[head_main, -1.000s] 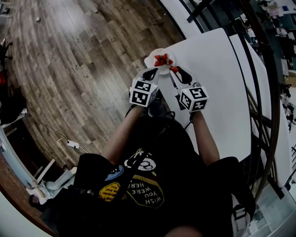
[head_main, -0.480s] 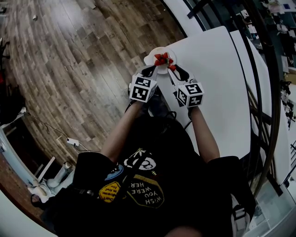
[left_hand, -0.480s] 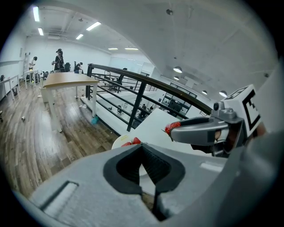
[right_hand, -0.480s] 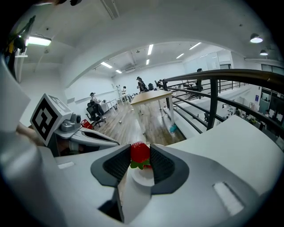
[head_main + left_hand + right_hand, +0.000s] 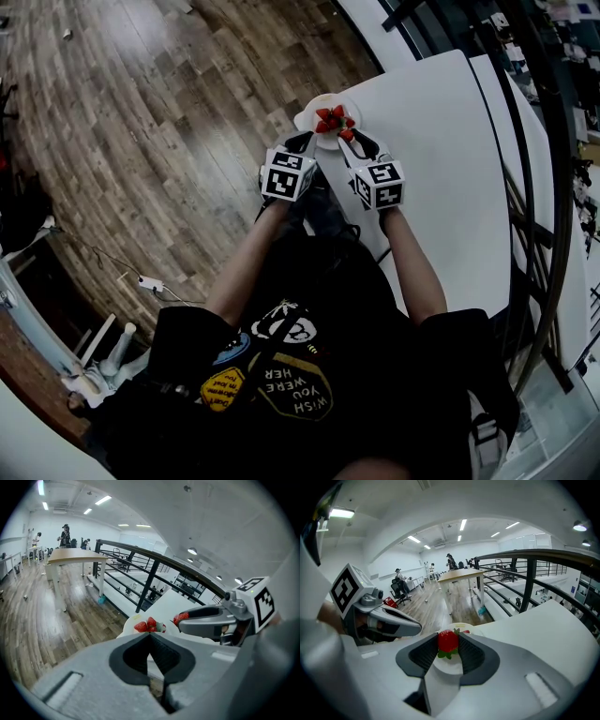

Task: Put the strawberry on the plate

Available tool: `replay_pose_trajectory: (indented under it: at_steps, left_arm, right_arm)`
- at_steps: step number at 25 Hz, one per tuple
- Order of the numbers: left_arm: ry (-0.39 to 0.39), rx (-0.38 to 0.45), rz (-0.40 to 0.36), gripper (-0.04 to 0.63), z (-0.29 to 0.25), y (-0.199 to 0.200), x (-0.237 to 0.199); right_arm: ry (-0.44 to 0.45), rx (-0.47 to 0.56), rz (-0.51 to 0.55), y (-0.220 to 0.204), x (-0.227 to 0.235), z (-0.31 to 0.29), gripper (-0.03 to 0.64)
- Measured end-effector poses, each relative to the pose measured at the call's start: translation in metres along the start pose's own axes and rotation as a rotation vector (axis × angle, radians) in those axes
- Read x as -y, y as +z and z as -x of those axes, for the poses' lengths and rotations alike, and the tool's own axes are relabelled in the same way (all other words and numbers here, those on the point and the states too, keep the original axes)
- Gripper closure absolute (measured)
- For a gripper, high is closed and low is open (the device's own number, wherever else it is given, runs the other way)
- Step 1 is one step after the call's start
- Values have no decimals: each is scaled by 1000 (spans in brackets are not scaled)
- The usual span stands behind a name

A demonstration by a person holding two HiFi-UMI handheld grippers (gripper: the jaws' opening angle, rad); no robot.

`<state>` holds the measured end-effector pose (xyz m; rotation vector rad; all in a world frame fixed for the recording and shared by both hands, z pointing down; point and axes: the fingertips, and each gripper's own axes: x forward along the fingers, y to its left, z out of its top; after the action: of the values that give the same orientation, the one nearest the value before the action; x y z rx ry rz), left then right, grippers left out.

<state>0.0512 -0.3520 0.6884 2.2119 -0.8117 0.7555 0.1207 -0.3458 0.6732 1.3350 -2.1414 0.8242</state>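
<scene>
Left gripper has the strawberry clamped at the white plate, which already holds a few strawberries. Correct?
Not quite. The right gripper has the strawberry clamped, as the right gripper view shows. The left gripper is closed on nothing in its own view. The rest stands: it is at the white plate, which already holds other strawberries.

- Head view: from above the person, facing steeply down, far off. It takes in both arms, the left gripper (image 5: 304, 142), the right gripper (image 5: 356, 141), the white surface (image 5: 441, 169) and the plate (image 5: 306, 116).
- Left gripper view and right gripper view: each sits close behind its own fingers (image 5: 165, 656) and faces forward along them.
- Shared: all three show the plate; each gripper view also catches the other gripper.
</scene>
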Motion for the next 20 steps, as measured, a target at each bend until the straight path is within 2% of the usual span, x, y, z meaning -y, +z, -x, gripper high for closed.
replay_pose_trajectory:
  at_steps: [4,20]
  left_arm:
    - [10,-32,-3,594,1,-6,-9]
    - [-33,-49,63,594,-17,-14,-10]
  right_arm:
    - [-17,-36,2,-13,4,-15,480]
    - [-26,-125,8,-38,10,-42,480]
